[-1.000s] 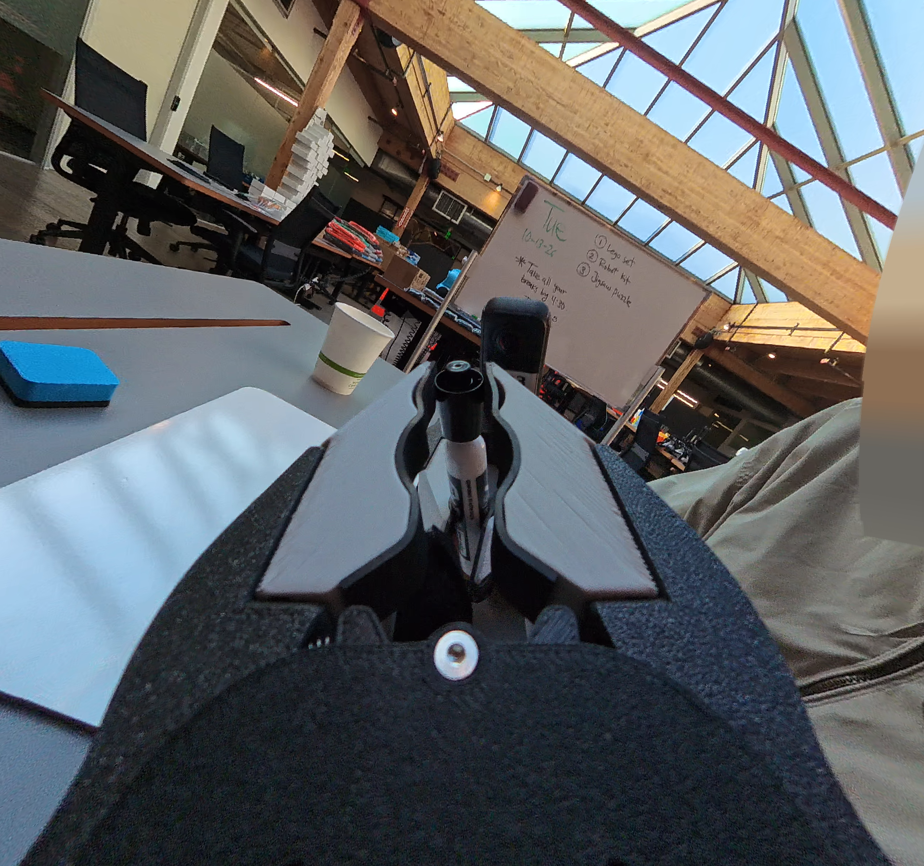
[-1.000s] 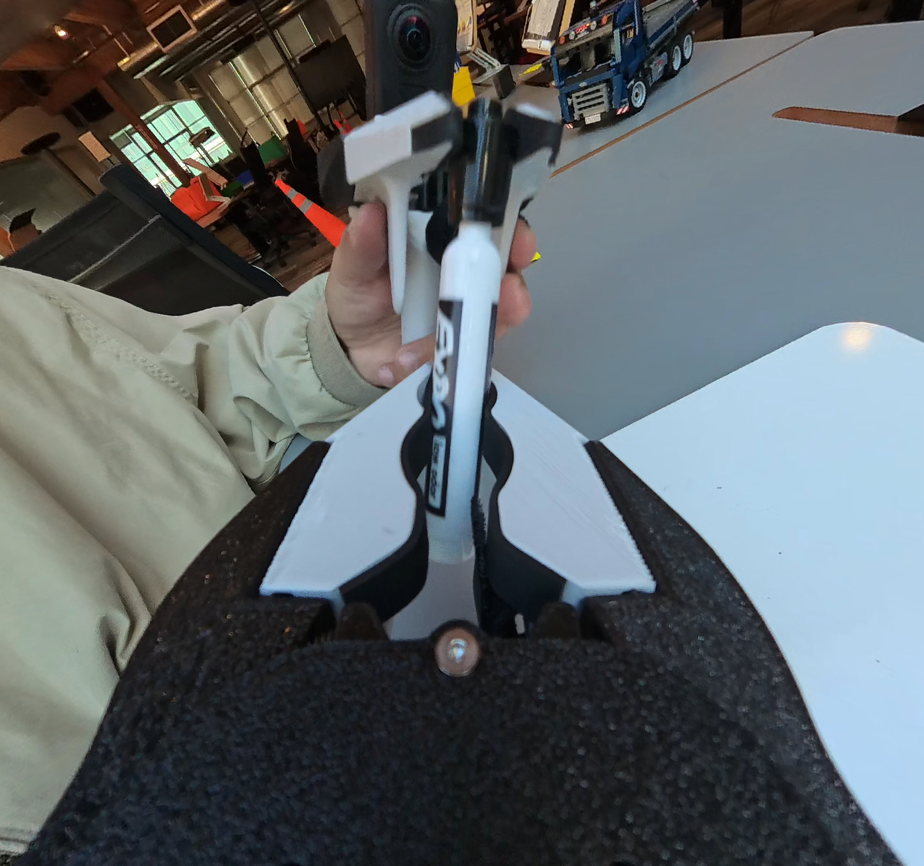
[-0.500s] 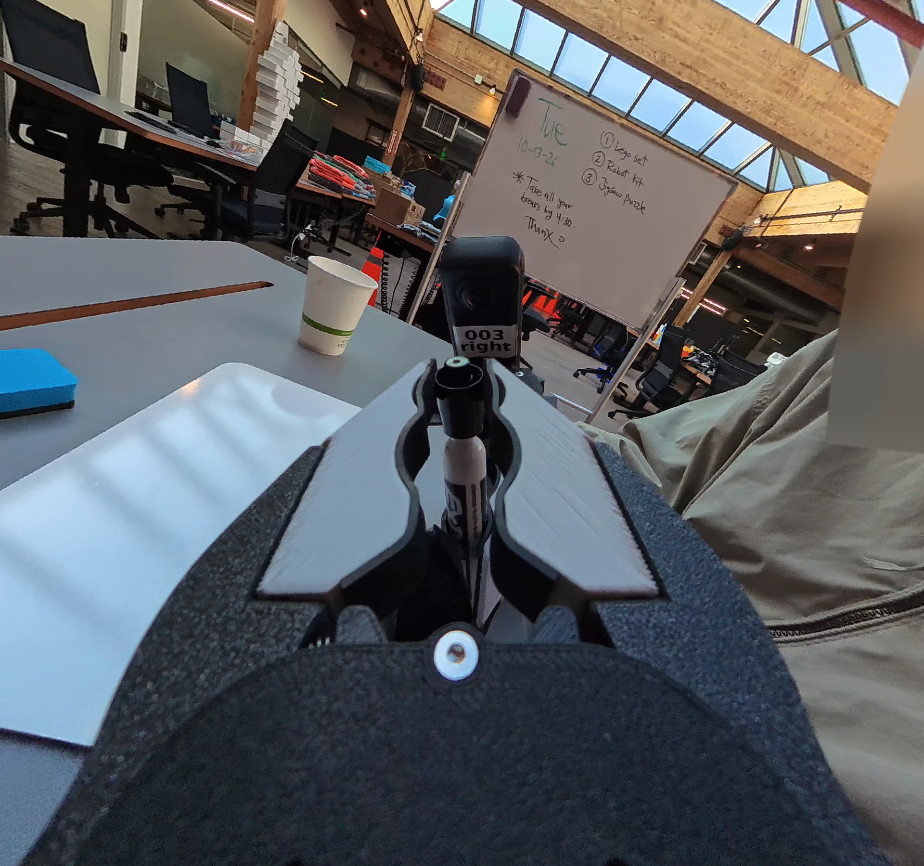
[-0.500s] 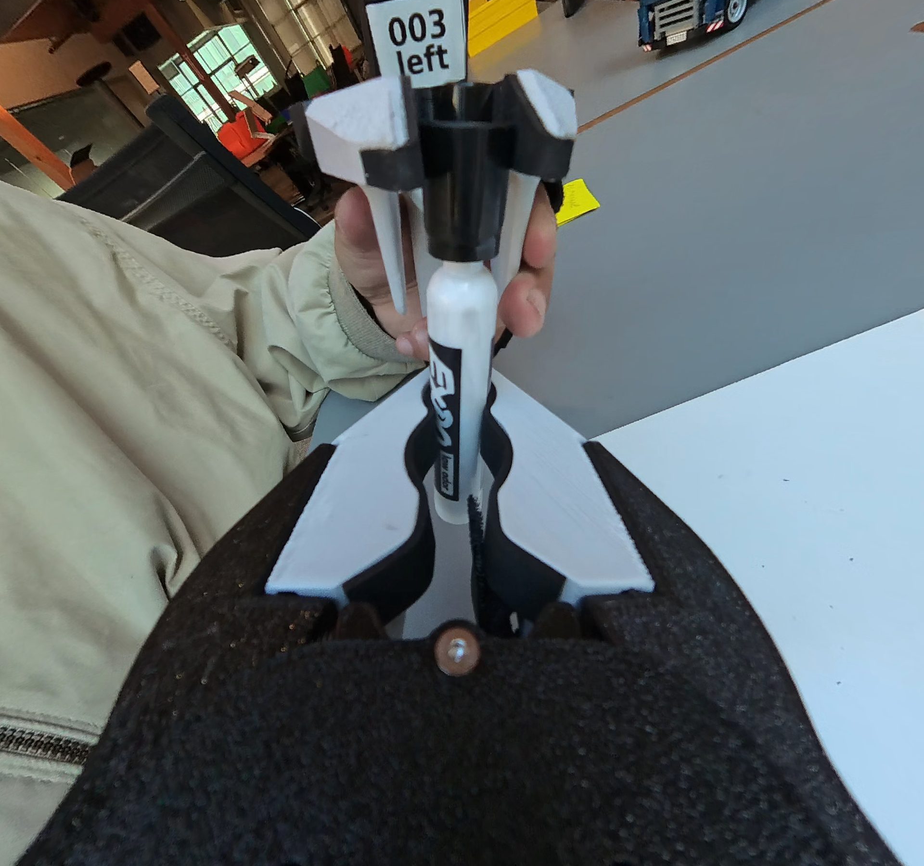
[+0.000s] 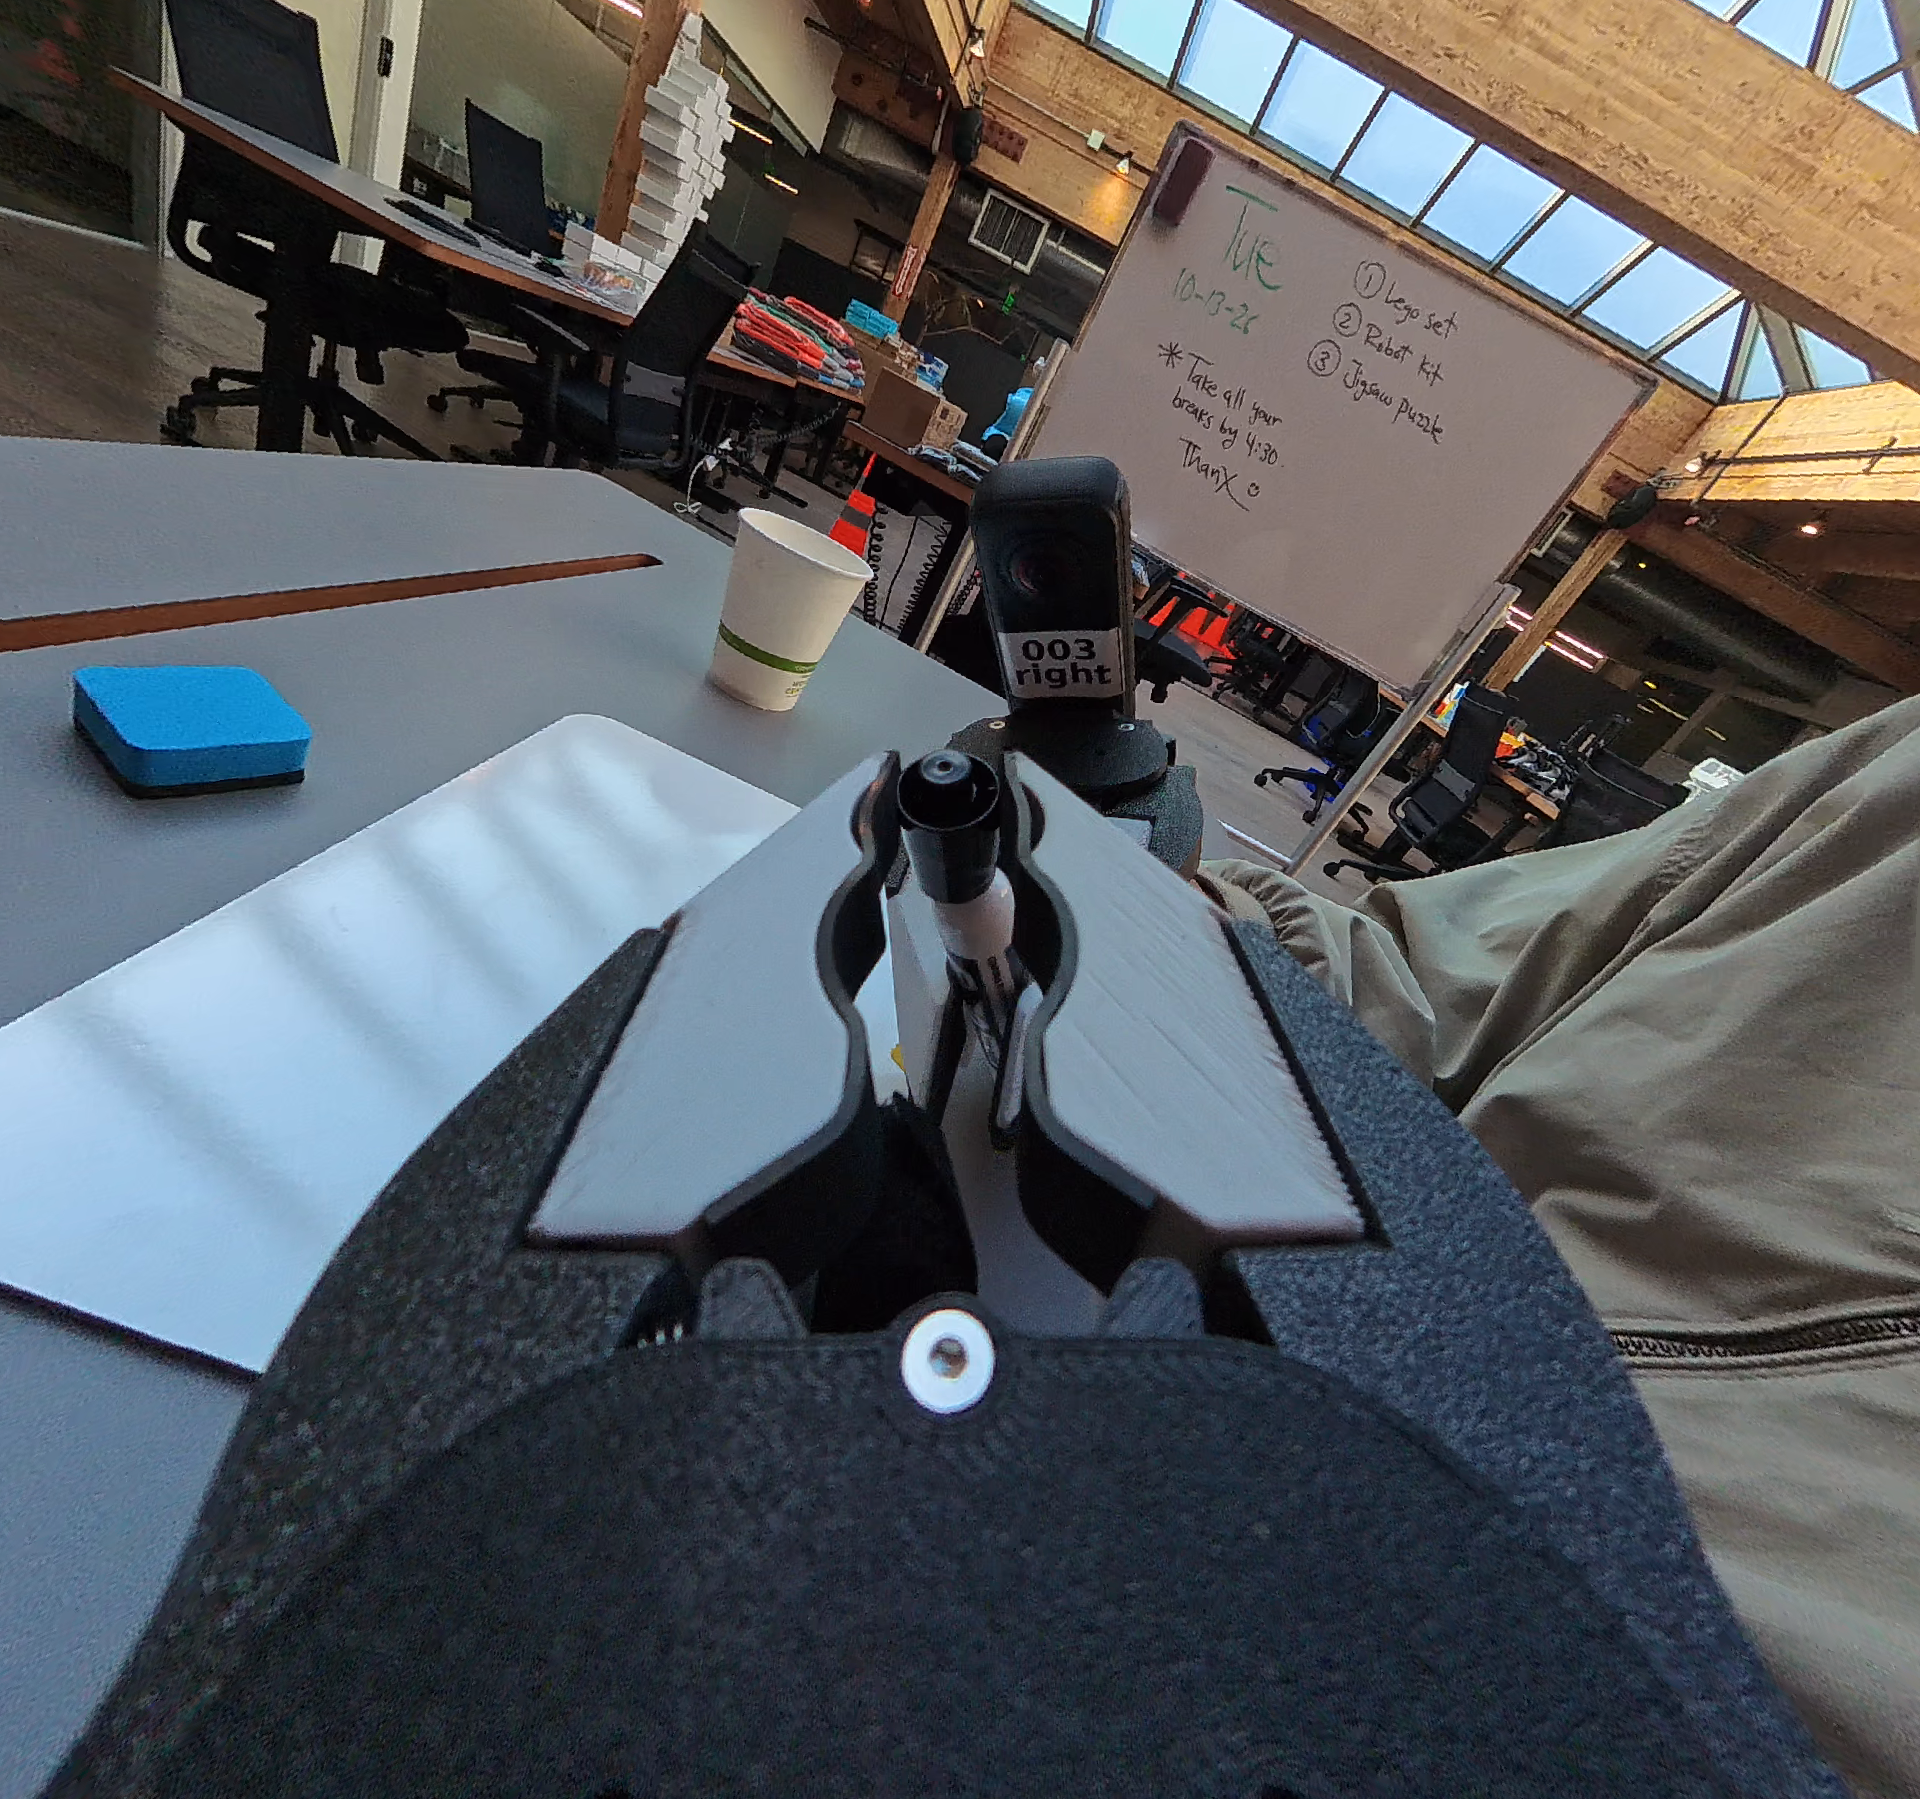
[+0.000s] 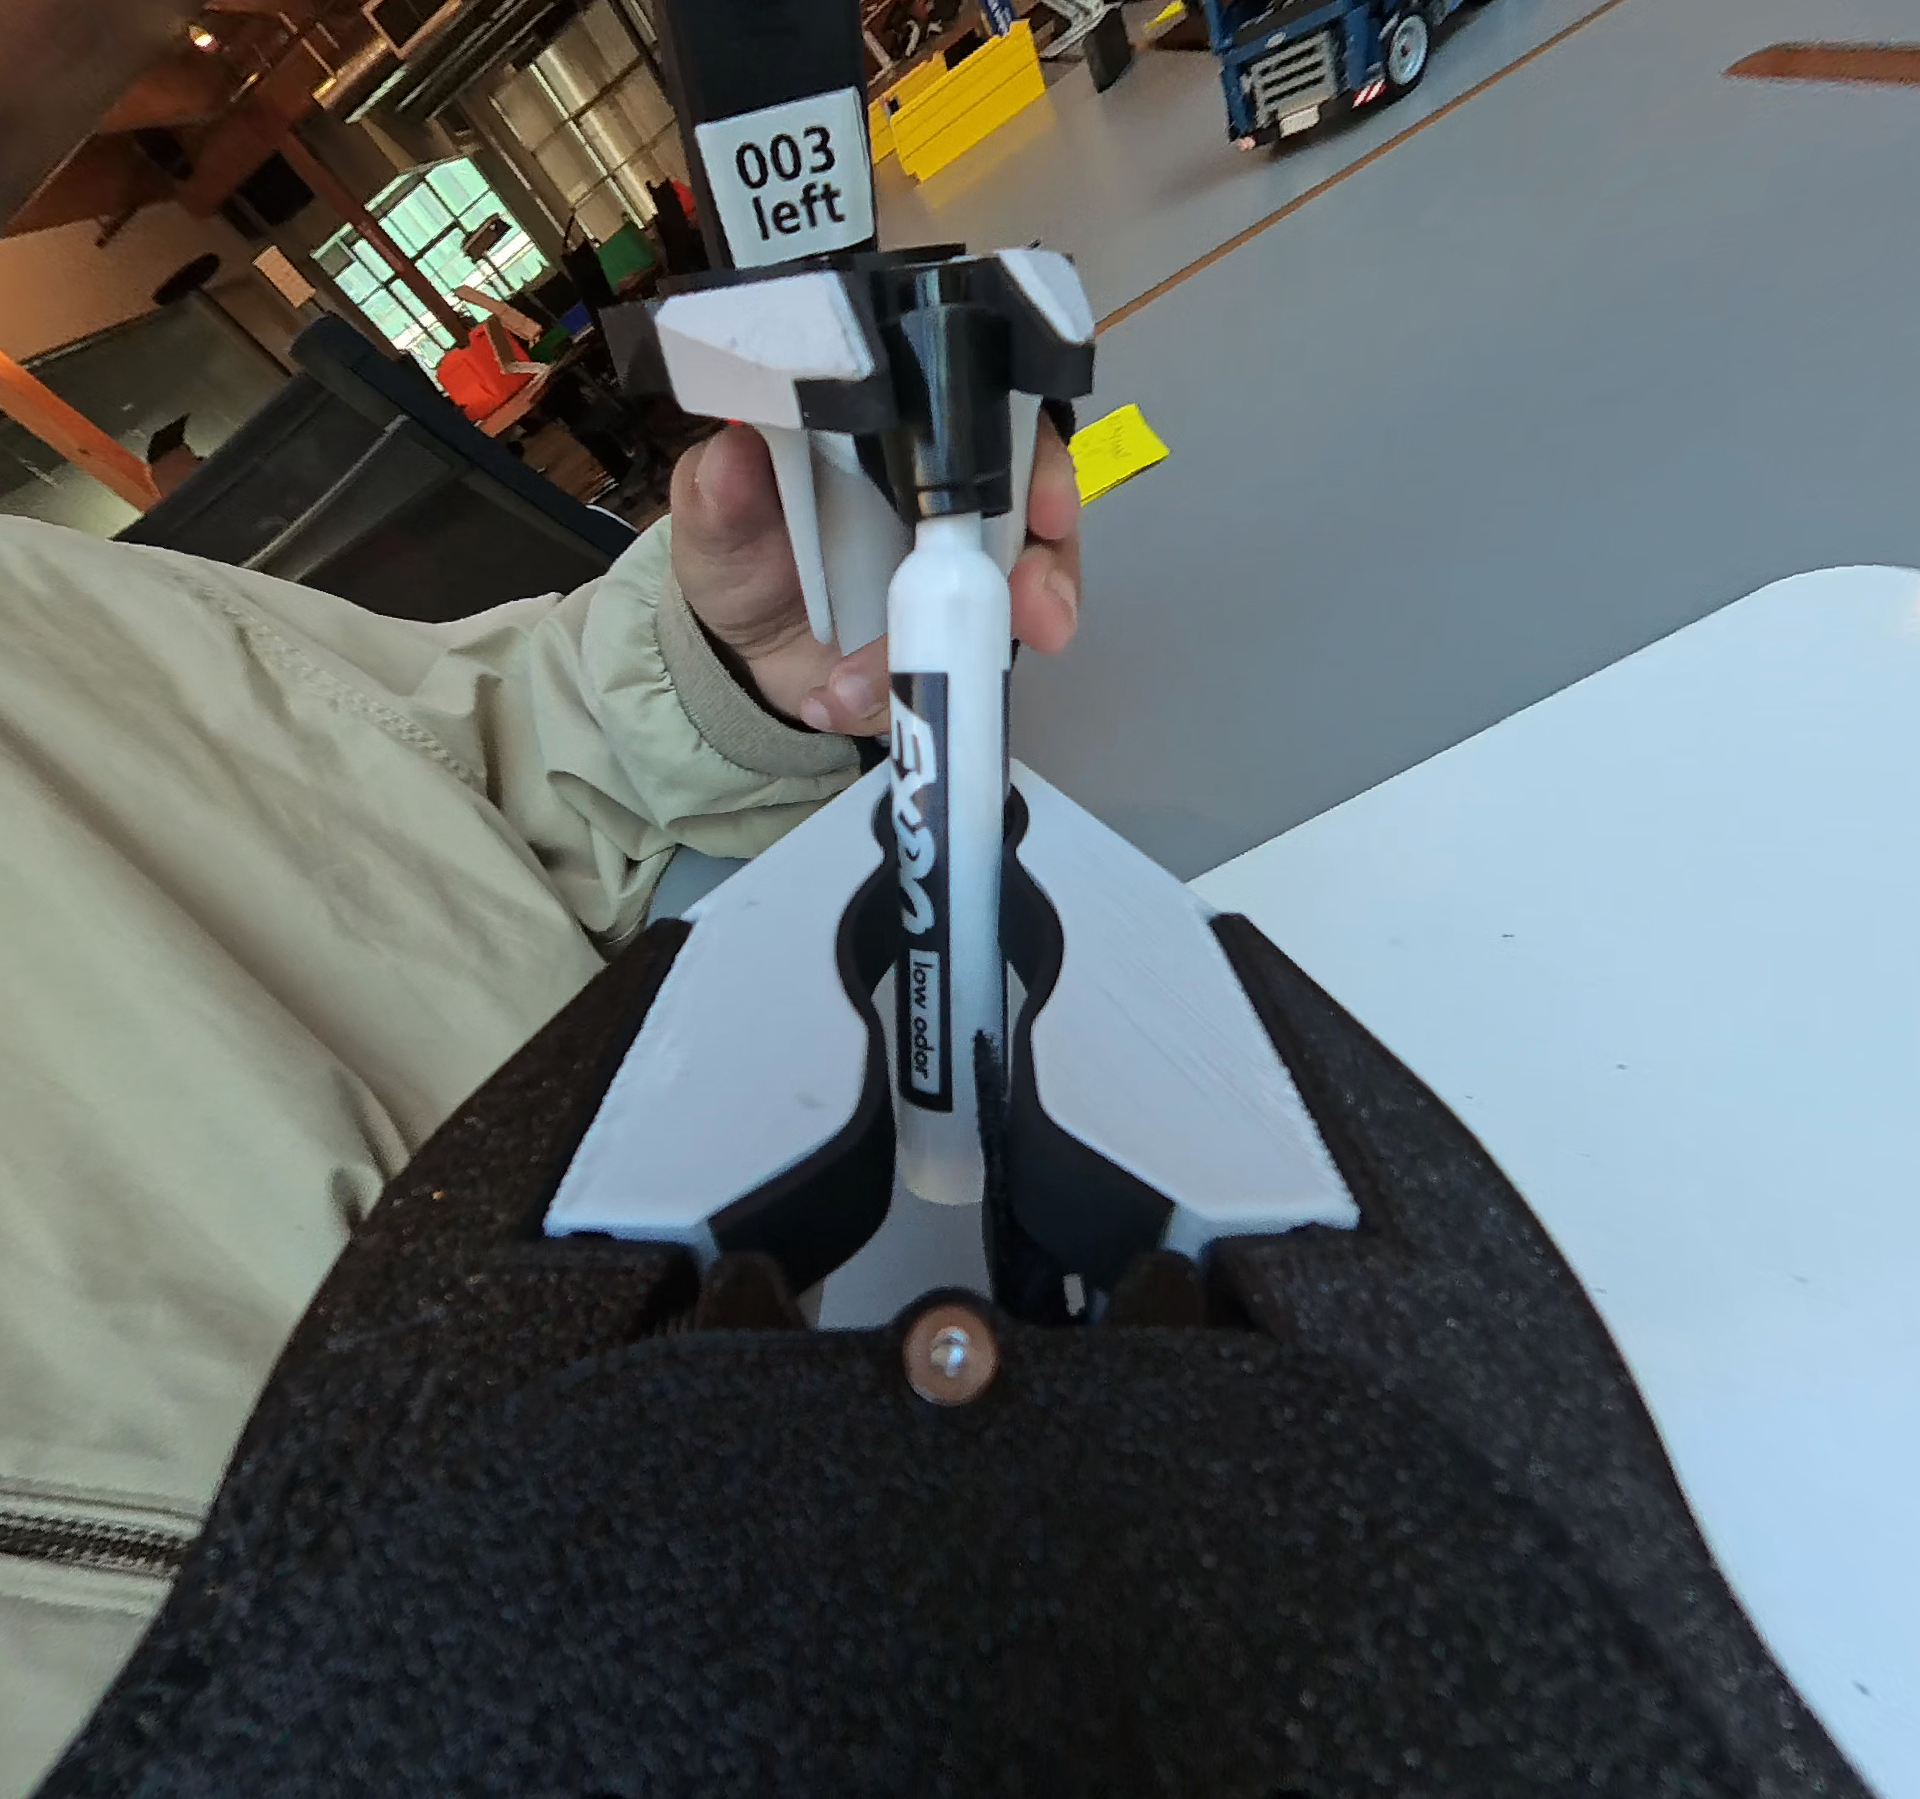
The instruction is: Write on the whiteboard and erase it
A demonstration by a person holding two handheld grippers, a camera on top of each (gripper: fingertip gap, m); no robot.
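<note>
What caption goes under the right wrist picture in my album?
Two claws share one marker: the right claw grips its white barrel, the left claw its black cap.

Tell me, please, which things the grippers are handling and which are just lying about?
In hand: left gripper shut on black cap; right gripper shut on dry-erase marker.
Lying about: blue eraser, paper cup, tabletop whiteboard, toy truck, yellow sticky note.

A big whiteboard (image 5: 1340,399) past the far edge of the table (image 5: 416,710) has green and black handwriting. A white sticker (image 5: 1062,663) with black print sits on a black camera (image 5: 1049,544). The marker (image 6: 951,814) has a black label with white letters. The paper cup (image 5: 784,622) has tiny print I cannot read.
</note>
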